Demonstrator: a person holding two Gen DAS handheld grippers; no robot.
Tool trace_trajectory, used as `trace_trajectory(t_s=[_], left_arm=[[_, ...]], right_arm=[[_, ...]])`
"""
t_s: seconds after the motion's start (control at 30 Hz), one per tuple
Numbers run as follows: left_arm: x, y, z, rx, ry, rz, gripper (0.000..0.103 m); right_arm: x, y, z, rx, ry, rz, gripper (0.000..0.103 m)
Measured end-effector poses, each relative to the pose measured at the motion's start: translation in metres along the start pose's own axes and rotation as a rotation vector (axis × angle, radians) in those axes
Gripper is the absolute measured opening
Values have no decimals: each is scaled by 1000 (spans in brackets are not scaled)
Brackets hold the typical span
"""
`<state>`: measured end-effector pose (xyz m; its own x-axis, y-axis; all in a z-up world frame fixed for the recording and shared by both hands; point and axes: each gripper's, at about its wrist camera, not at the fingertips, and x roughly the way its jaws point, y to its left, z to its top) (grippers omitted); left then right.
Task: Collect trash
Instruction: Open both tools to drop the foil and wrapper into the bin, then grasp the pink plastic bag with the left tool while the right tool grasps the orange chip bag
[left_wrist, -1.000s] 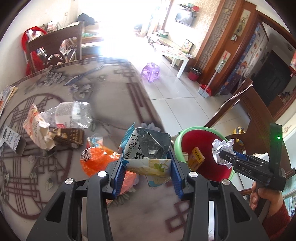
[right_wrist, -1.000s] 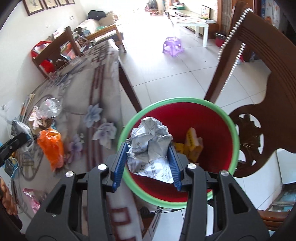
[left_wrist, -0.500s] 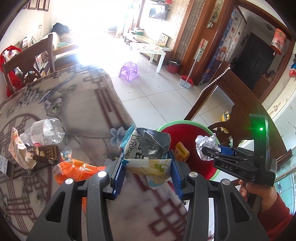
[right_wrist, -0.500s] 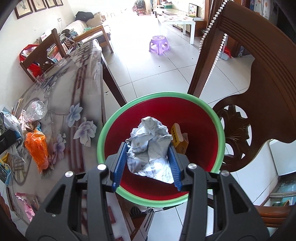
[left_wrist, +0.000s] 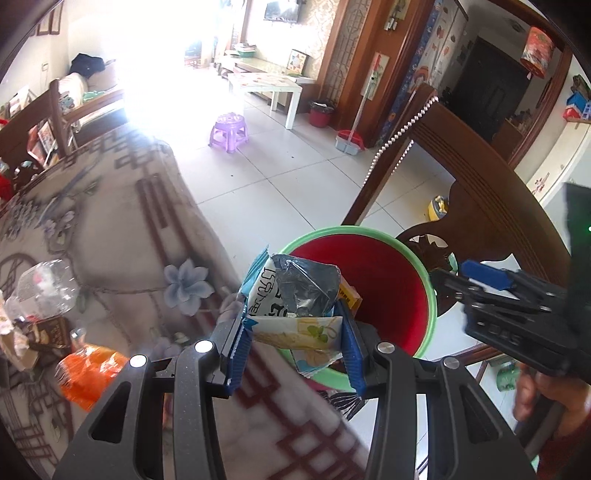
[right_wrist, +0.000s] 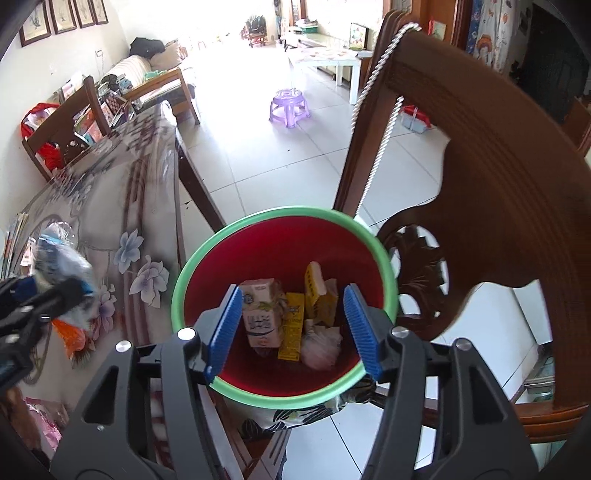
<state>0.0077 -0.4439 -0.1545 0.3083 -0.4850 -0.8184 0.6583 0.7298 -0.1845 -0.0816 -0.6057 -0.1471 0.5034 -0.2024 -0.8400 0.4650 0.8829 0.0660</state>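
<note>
My left gripper (left_wrist: 293, 343) is shut on a bundle of snack wrappers (left_wrist: 295, 295), a white-and-blue one and a silver foil one, held over the near rim of the red bin with a green rim (left_wrist: 424, 266). In the right wrist view my right gripper (right_wrist: 291, 328) hangs above the bin (right_wrist: 284, 212) with its jaws opening and nothing between them. Down in the bin lie a crumpled paper ball (right_wrist: 321, 345), a milk carton (right_wrist: 262, 314) and yellow boxes (right_wrist: 317, 291). The right gripper (left_wrist: 454, 284) also shows from the side in the left wrist view, a hand on its grip.
A flowered tablecloth (left_wrist: 129, 240) covers the table left of the bin, with an orange bag (left_wrist: 88, 373), a clear plastic bottle (left_wrist: 44, 284) and more litter on it. A carved wooden chair (right_wrist: 498, 184) stands right behind the bin. A purple stool (left_wrist: 229, 131) sits on the tiled floor.
The right gripper has opened and the crumpled paper ball has dropped into the bin. The left gripper has carried the wrappers from over the table to the bin's rim.
</note>
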Motion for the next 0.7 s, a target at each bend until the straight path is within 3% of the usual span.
trace_trajectory(t_s=[0.3, 0.43, 0.7], left_arm=[[44, -46, 31, 122, 35, -42, 43], [57, -57, 35, 141, 67, -61, 55], [13, -30, 27, 65, -13, -77, 59]], right_arm=[[-46, -19, 7, 18, -90, -87, 58], [-57, -21, 5, 27, -109, -110, 58], [-74, -16, -2, 27, -127, -131, 59]])
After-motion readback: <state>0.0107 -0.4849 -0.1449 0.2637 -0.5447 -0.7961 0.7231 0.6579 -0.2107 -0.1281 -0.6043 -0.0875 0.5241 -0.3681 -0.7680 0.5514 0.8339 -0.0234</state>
